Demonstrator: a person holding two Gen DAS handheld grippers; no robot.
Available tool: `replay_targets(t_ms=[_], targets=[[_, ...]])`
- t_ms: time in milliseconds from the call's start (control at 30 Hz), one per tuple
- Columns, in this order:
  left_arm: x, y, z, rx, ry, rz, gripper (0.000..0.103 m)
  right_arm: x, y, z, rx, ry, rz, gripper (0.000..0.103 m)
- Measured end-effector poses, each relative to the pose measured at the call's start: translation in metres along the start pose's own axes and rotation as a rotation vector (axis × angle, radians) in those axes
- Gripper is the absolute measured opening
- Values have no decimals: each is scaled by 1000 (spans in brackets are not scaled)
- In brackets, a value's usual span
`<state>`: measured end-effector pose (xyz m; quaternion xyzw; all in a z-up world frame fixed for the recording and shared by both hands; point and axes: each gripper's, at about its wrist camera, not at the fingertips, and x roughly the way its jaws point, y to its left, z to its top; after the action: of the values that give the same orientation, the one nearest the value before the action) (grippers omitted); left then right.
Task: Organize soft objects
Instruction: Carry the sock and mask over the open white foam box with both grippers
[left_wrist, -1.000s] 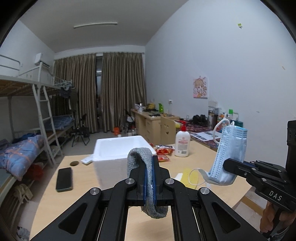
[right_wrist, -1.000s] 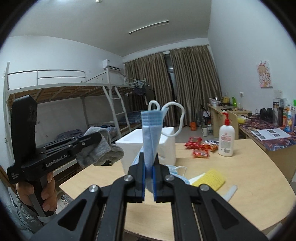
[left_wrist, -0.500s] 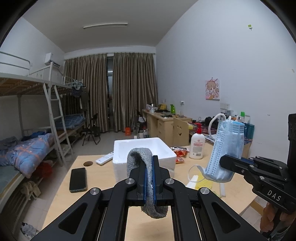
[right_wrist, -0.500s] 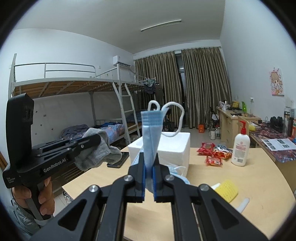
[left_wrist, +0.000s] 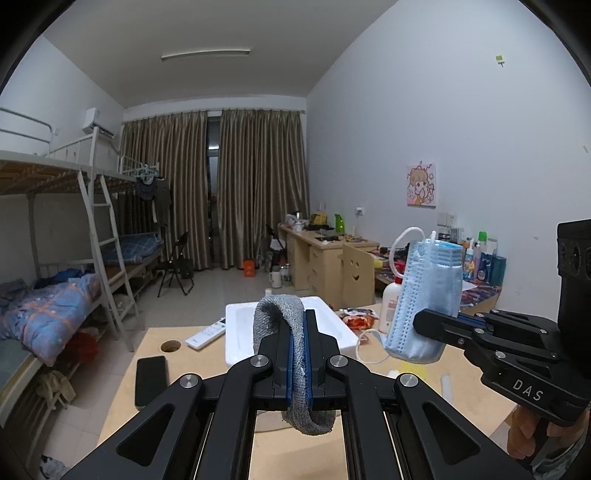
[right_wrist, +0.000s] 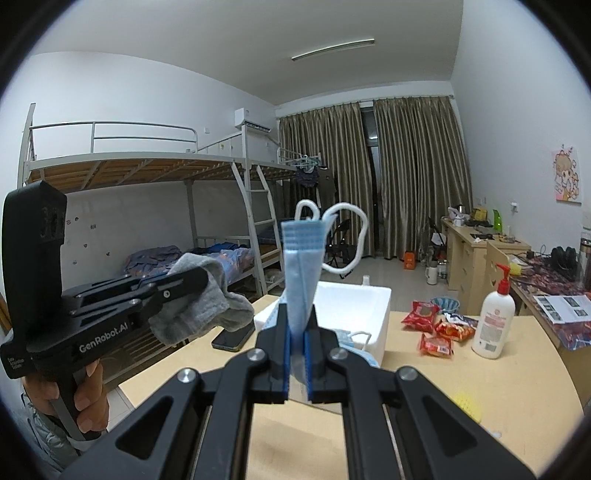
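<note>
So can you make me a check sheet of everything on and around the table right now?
Surface: wooden table, mostly bare at the near edge.
Job's things: grey sock and blue mask held up in the air; white foam box on the table.
Clutter: lotion bottle, snack packets, phone, remote.
Grippers: left gripper shut on the sock; right gripper shut on the mask.
Cables: nothing seen.
Surroundings: bunk bed, curtains, desk.

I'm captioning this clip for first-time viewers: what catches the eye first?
The left gripper, up close, is clamped on a grey knitted sock. The right gripper pinches a folded pale-blue face mask upright. Beyond both, a white foam box sits on the wooden table.
</note>
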<state>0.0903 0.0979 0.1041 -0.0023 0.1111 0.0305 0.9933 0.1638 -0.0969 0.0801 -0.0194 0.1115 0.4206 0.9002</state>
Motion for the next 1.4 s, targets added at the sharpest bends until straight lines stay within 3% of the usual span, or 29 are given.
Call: replay_targets(t_ms=[467, 1033, 1400], targets=[[37, 16, 24, -7, -2, -25, 4, 29, -6, 21, -5, 5, 8, 9], [108, 33, 37, 1, 30, -88, 4, 78, -24, 32, 7, 25, 22, 9], [170, 47, 22, -13, 128, -127, 4, 104, -33, 30, 26, 67, 26, 9]])
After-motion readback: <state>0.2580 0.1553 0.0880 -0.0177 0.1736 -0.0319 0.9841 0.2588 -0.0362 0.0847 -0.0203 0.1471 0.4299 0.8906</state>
